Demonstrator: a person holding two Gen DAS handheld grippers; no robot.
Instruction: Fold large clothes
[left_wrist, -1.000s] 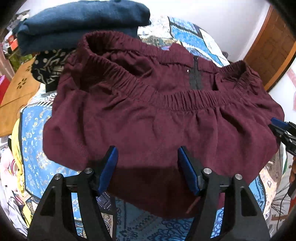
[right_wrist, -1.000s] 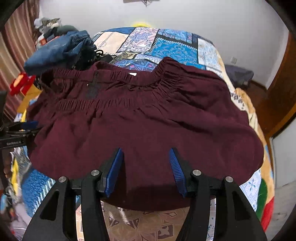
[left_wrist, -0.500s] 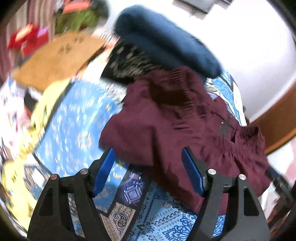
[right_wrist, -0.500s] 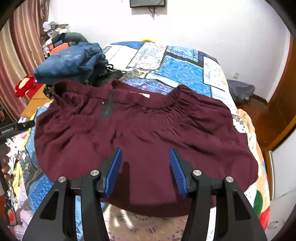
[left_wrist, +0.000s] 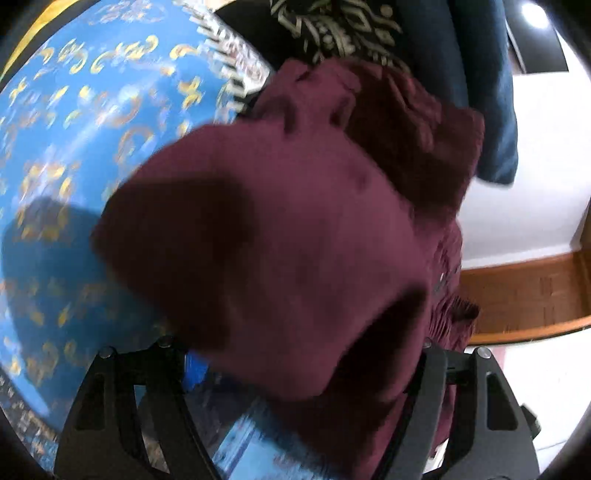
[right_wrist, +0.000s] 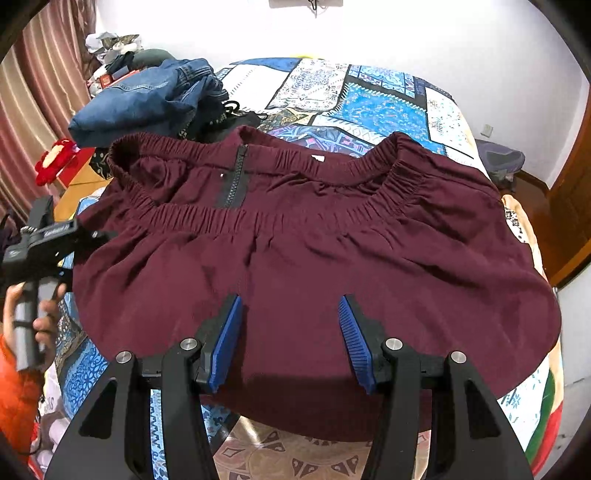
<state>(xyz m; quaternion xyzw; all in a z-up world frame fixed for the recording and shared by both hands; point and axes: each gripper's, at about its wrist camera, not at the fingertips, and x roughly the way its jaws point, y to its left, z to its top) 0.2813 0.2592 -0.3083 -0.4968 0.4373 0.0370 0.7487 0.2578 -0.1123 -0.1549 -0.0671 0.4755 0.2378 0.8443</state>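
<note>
The maroon skirt (right_wrist: 314, 266) lies spread on the bed (right_wrist: 388, 99), right tongs (right_wrist: 290, 332) gaping empty over its hem, left tongs (left_wrist: 295, 369) wide around its corner.

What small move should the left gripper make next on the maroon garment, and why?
Probably close the left gripper on the garment's left edge. The maroon garment lies spread flat on the bed, its side fabric fills the gap between the left jaws, and the right gripper hangs open above the hem, gripping nothing.
</note>
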